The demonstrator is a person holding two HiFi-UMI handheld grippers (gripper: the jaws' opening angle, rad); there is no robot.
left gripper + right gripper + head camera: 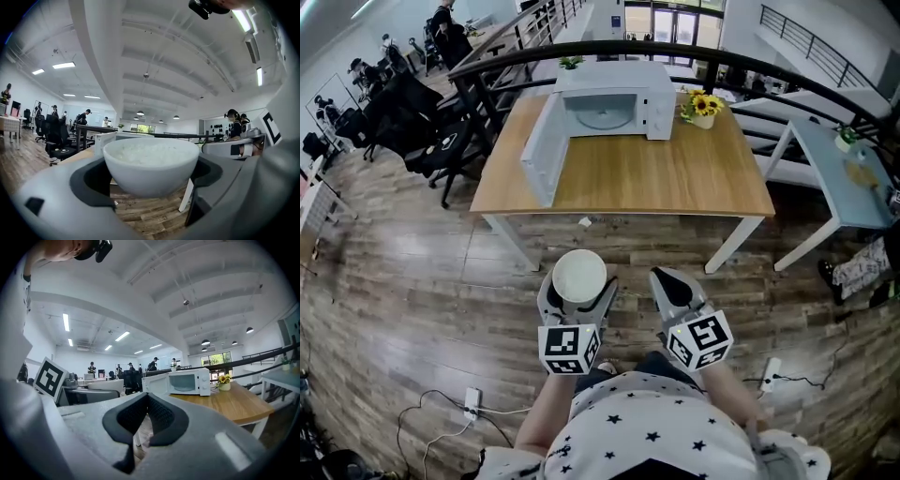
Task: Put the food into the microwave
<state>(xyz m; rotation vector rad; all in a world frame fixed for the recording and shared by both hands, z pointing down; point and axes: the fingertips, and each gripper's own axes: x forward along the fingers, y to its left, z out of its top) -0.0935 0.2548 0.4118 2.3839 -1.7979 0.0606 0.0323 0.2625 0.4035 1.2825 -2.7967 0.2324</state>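
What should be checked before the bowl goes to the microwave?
1. Bowl of rice gripped between the jaws of the left hand-held gripper: ok.
2. Bowl upright, rice inside: ok.
3. Microwave door swung open: ok.
4. Nothing already in the cavity: ok, as far as the head view shows.
5. Right hand-held gripper shut, holding nothing: ok.
6. Sunflower pot on the side away from the door: ok.

In the wide grip of the left tool (150,178), a white bowl of rice (151,161) above wooden floor (150,214).
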